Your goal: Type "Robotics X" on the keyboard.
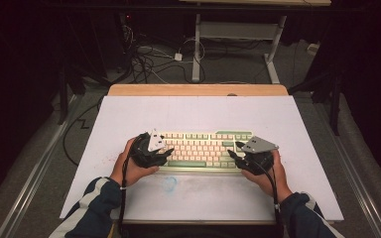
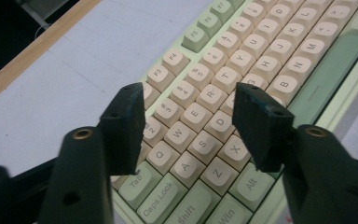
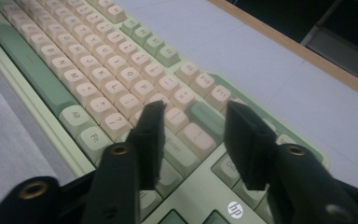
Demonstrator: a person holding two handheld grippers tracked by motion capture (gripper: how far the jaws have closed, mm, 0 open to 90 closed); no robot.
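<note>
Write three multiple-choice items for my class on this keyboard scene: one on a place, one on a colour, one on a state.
1. Where is the left claw?
A. over the keyboard's left end
B. over the bare board beyond the keyboard
C. over the wooden edge

2. What colour is the space bar of the keyboard?
A. red
B. green
C. black

3. How do the right claw's jaws stand?
A. clamped on a cable
B. shut on a keycap
C. apart, holding nothing

Answers:
1. A, the left gripper view shows Tab, Q and A under the jaws.
2. B, it matches the green frame.
3. C, keys show through the gap between them.
</note>
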